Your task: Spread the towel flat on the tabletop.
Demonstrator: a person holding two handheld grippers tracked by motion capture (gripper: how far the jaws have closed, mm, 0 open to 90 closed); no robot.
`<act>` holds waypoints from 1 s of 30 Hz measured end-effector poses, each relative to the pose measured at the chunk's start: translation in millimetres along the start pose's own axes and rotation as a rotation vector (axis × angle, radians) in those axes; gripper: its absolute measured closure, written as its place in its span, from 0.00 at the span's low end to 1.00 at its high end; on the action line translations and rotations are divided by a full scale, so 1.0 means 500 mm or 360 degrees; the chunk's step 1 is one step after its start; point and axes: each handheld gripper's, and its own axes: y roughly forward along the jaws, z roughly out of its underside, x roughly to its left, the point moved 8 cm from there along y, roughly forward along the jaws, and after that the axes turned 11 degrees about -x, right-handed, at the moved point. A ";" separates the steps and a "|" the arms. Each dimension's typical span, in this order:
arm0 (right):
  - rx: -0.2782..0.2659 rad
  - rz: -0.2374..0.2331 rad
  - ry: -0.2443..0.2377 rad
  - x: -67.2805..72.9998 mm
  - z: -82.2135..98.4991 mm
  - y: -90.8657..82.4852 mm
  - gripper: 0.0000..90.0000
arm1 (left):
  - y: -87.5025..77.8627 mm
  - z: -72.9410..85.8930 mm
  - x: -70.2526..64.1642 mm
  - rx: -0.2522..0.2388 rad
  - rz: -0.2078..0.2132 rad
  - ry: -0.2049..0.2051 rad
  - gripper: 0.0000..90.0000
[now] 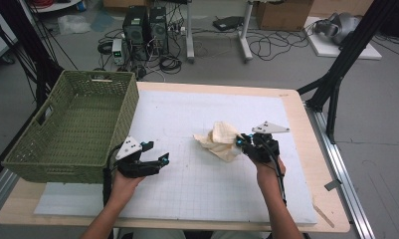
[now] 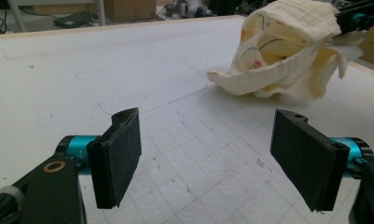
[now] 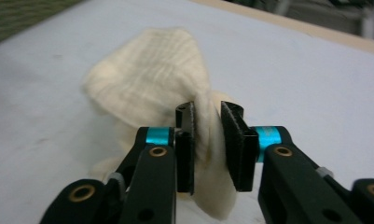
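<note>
A crumpled cream cloth (image 1: 219, 139) lies right of centre on the white foam mat (image 1: 202, 189). My right gripper (image 1: 243, 142) is at the cloth's right edge, shut on a fold of it. In the right gripper view that fold of the cloth (image 3: 152, 74) stands pinched between the black pads of my right gripper (image 3: 208, 112). The left gripper view has the cloth (image 2: 287, 51) raised at its far side, where the right gripper (image 2: 357, 18) grips it. My left gripper (image 1: 156, 152) rests low on the mat left of the cloth, apart from it. Its jaws (image 2: 208, 119) stand wide open and hold nothing.
A green woven basket (image 1: 125, 119) sits on the table's left side, close behind the left hand. The wooden table edge (image 1: 306, 124) runs along the right. Cables, computer cases and black frame legs stand on the floor beyond the table.
</note>
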 end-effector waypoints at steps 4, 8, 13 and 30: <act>0.0088 0.0185 0.0109 -0.060 0.023 0.005 0.83 | 0.003 0.002 -0.006 0.0007 0.0015 0.0008 0.28; 0.0130 0.0294 0.0121 -0.098 0.037 0.002 0.75 | 0.004 0.002 -0.008 0.0007 0.0016 0.0013 0.28; 0.0022 0.0324 0.0109 -0.113 0.024 -0.029 0.64 | 0.004 0.003 -0.006 0.0012 0.0015 0.0010 0.28; -0.0038 -0.0031 -0.0186 -0.030 0.062 -0.006 0.55 | 0.009 0.005 -0.008 0.0019 0.0018 0.0002 0.28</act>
